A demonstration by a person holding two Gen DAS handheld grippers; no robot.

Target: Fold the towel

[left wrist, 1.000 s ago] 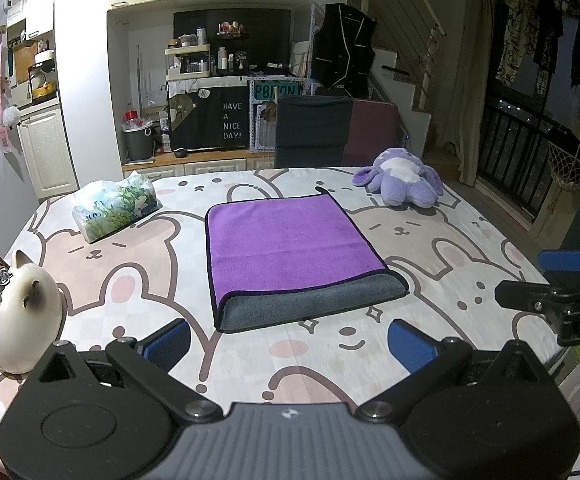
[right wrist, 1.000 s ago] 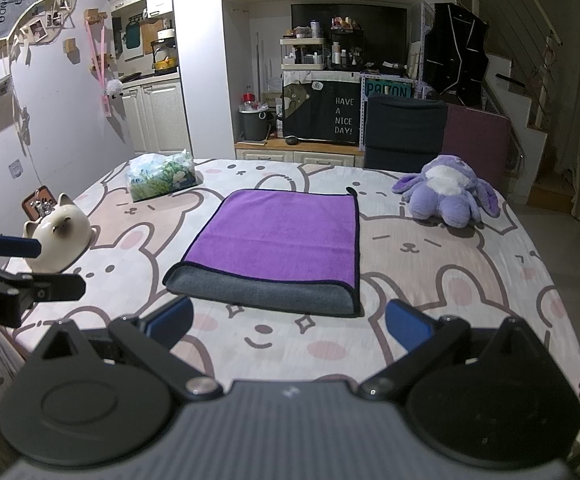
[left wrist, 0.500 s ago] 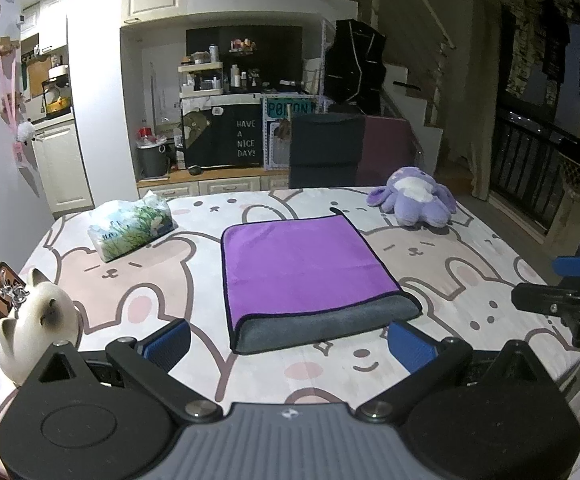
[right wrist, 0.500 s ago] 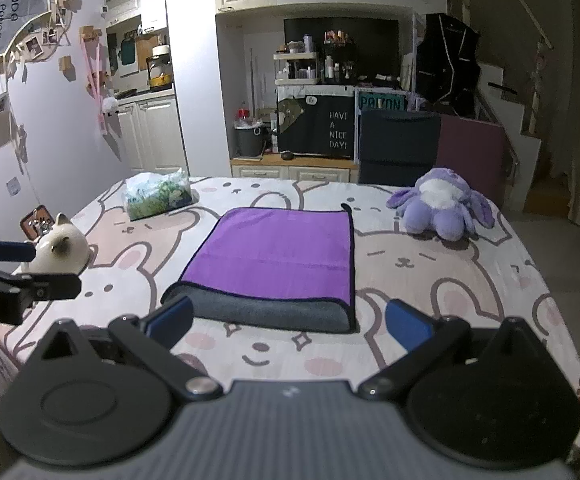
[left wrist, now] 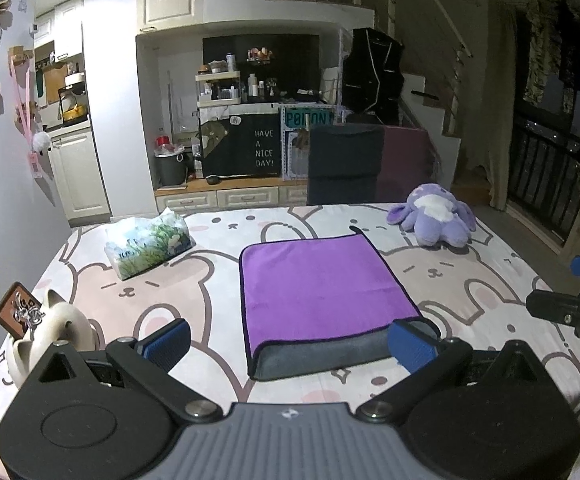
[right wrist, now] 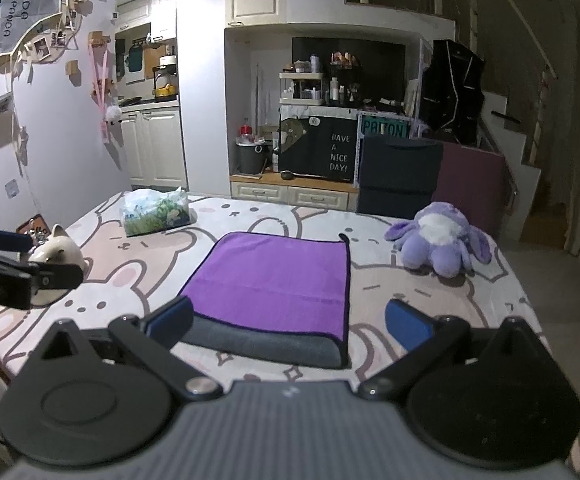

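Towel (left wrist: 322, 288) lies folded at frame centre on the table (left wrist: 217, 280), near square, grey fold edge toward the camera, purple face up, hang loop at far right corner. Tissue pack (left wrist: 147, 248) upper left, plush toy (left wrist: 434, 220) upper right, cat figure (left wrist: 45, 332) lower left, partly hidden. Left gripper (left wrist: 290, 342) and right gripper (right wrist: 287, 324) both spread wide, holding nothing, hovering at the near edge.

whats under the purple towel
The purple towel is folded over itself, its grey side showing at the near edge, on the bunny-print tablecloth. Anything between the layers is hidden.
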